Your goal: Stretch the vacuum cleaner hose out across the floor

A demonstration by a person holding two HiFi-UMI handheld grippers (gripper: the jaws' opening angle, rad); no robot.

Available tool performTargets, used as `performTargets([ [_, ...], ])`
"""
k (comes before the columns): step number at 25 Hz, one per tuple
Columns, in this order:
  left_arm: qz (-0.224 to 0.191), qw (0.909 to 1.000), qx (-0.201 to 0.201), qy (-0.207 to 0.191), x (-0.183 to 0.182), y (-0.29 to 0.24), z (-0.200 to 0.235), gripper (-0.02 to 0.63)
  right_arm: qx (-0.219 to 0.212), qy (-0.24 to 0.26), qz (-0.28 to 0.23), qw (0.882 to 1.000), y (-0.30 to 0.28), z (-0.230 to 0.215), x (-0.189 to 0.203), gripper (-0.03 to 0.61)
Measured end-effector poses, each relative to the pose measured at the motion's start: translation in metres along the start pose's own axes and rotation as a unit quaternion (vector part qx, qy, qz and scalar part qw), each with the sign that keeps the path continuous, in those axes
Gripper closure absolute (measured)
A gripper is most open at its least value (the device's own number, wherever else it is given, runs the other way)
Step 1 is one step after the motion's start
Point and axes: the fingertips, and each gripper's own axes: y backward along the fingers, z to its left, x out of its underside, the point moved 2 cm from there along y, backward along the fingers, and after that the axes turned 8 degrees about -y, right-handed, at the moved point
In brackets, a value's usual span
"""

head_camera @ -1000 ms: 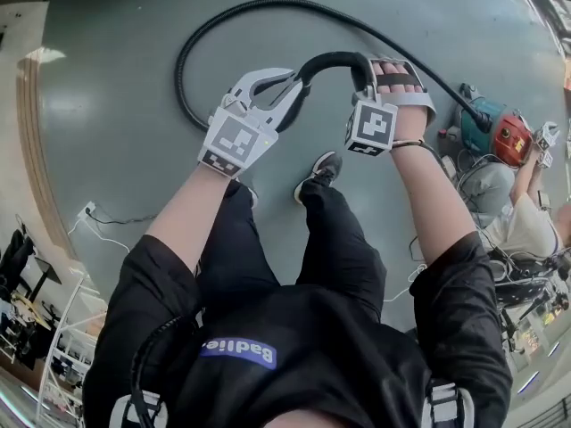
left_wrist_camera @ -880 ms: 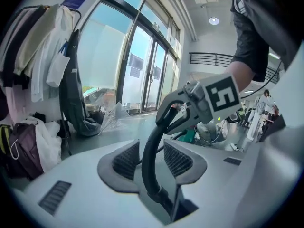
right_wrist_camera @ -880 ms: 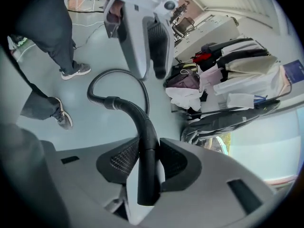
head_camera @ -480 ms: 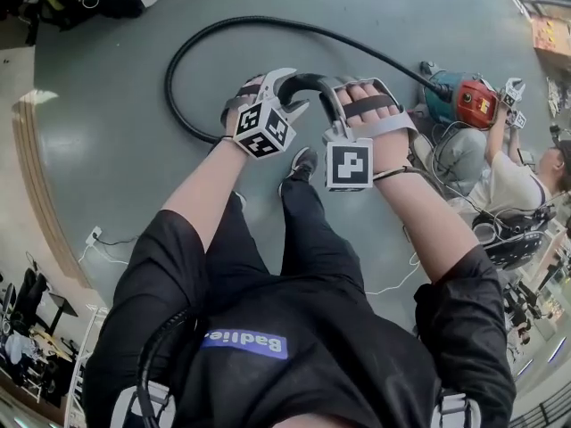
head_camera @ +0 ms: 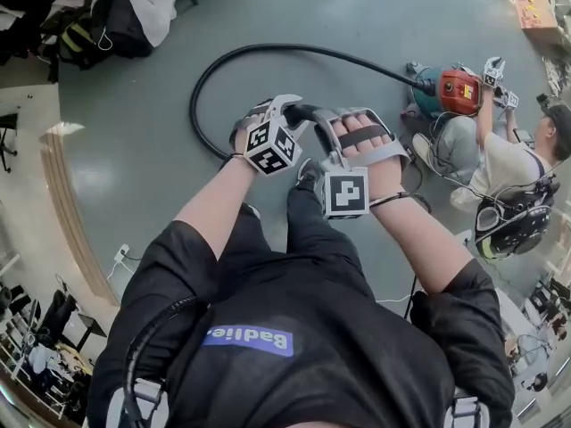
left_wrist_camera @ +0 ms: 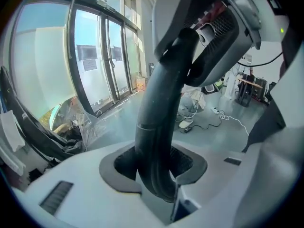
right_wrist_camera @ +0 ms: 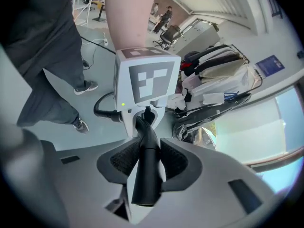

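A black vacuum hose [head_camera: 268, 49] runs from the red and teal vacuum cleaner [head_camera: 458, 89] in a wide loop over the grey floor and back up to my hands. My right gripper [head_camera: 321, 127] is shut on the hose's stiff end piece [right_wrist_camera: 148, 175], which pokes out behind its pads. Right beside it, my left gripper [head_camera: 293, 114] has the hose [left_wrist_camera: 159, 127] between its jaws. They are closing, and the pads press on both sides of it. The left gripper view shows the right gripper [left_wrist_camera: 213, 37] close ahead. In the right gripper view, the left gripper's marker cube [right_wrist_camera: 147, 82] is near.
A seated person [head_camera: 504, 163] with other grippers is on the floor next to the vacuum cleaner at the right. Bags and clothes [head_camera: 125, 12] lie at the far left. A power strip with a cable [head_camera: 120, 255] lies at the left. My shoe [head_camera: 308, 172] is under the hands.
My left gripper has moved along the hose toward the right gripper, so the two now sit side by side. Both hands have come lower and nearer my body.
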Motion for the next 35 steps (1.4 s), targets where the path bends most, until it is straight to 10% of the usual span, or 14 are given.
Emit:
performTargets([
  [5,0.016,0.9988,-0.016,-0.043,-0.04,0.049,-0.023,0.457,-0.012,-0.084,-0.087,0.993,0.081,0.003,-0.011,0.435],
  [10,-0.004,0.9978,-0.049,-0.045,-0.041,0.119,-0.026,0.457,-0.077,-0.229,-0.208,0.948,0.142,0.002,-0.047,0.402],
  [18,-0.082,0.9916,-0.069,-0.072,-0.01,0.284,-0.043,0.459,-0.14,-0.346,-0.246,0.894,0.139,0.029,-0.16,0.402],
  [25,-0.137,0.982,-0.054,-0.118,0.019,0.435,-0.082,0.46,-0.212,-0.334,-0.272,0.877,0.135,0.071,-0.321,0.339],
  [35,-0.192,0.9721,-0.047,-0.125,0.03,0.561,-0.069,0.463,-0.322,-0.343,-0.372,0.8,0.128,0.063,-0.45,0.339],
])
